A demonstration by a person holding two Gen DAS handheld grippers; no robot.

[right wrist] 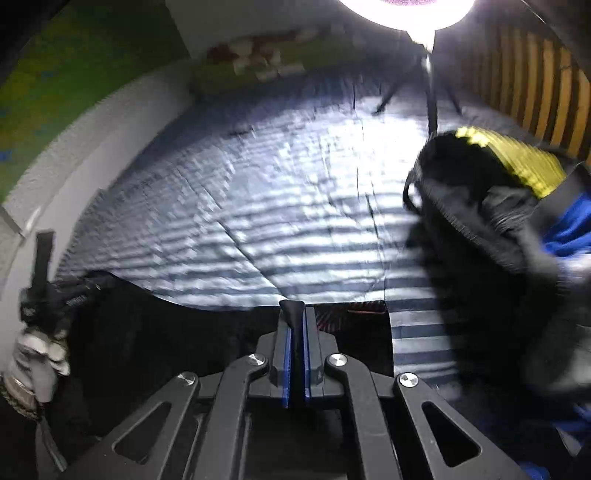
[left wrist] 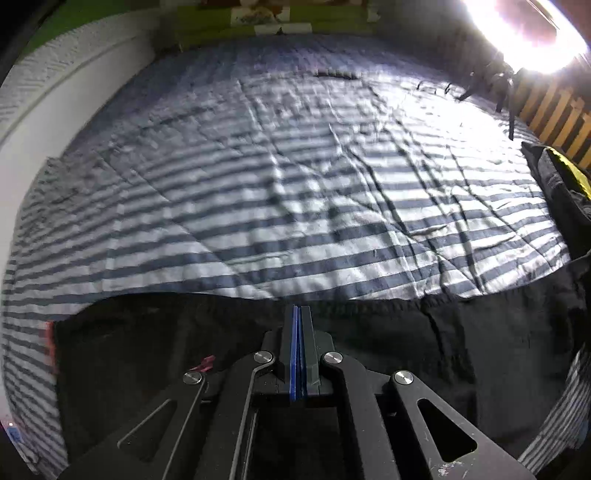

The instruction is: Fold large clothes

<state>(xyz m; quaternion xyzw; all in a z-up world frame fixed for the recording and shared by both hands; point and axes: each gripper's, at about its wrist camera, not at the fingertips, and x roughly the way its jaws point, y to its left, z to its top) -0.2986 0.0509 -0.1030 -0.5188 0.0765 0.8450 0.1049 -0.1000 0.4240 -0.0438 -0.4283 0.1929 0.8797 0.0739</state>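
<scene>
On your far left in the right wrist view, your gloved left hand holds the left gripper upright, with a bunched edge of the black garment gathered around it. From there the garment stretches as a dark sheet along the near edge of the bed, its upper hem sagging in a curve against the striped bedspread.

In the left wrist view your left gripper has its fingers pressed flat together, blue pads meeting. The black garment lies directly beneath and around them, but you cannot tell from this view whether any cloth is caught between them. The garment's hem runs just past the fingertips, and beyond it the blue-and-white striped bedspread covers the bed up to the green headboard.

Moving right, your right gripper has its fingers drawn narrow on a pinch of the black garment, a dark fold poking up between the blue pads. Just right of it a reddish patch shows at the garment's edge.

Further right sits a heap of dark clothes with a yellow piece on top and blue fabric beside it. A bright lamp glares above, with wooden slats at the far right.
</scene>
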